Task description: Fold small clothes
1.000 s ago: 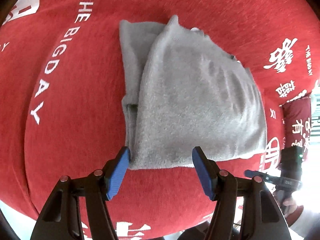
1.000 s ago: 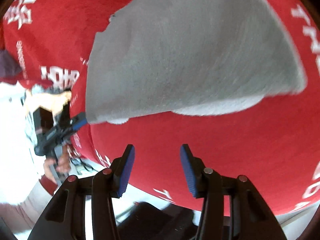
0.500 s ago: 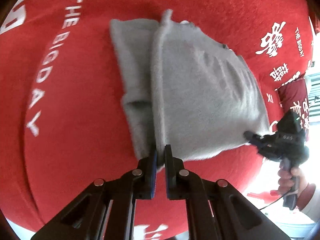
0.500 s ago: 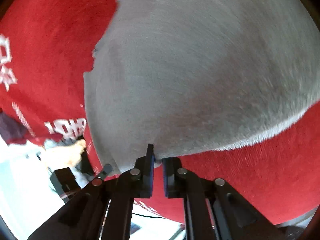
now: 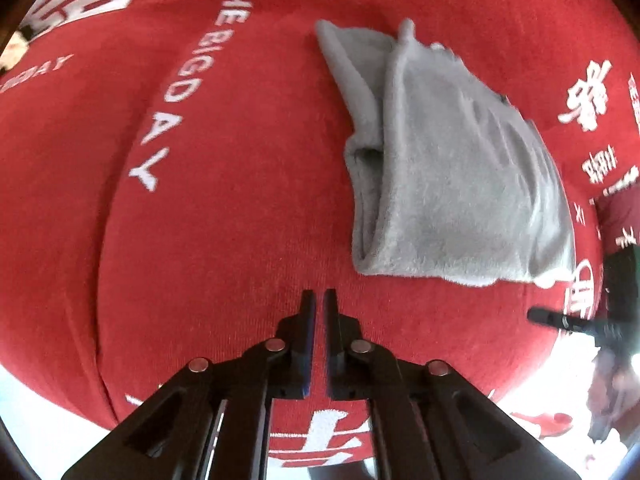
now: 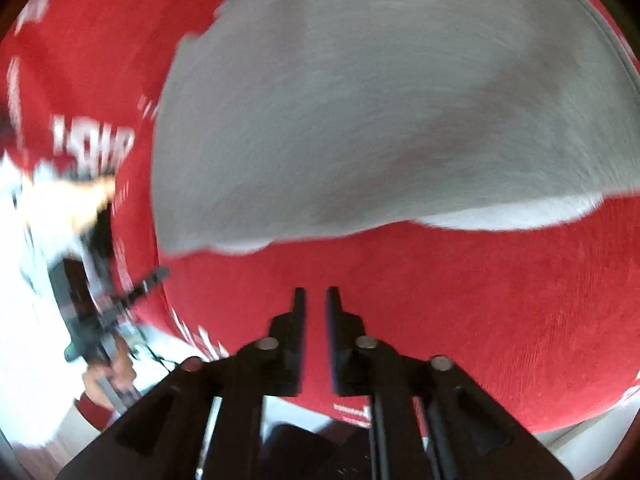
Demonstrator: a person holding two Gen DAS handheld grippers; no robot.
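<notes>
Both grippers, L [image 5: 319, 296] & R [image 6: 316, 294], closed on nothing, near grey garment [image 5: 452, 184].

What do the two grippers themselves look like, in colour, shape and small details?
The left gripper and the right gripper look alike: black, angular linkage arms with triangular cut-outs and round silver rivets at the joints. Their fingers are flat, narrow black plates with a blue inner lining. No markings show.
</notes>
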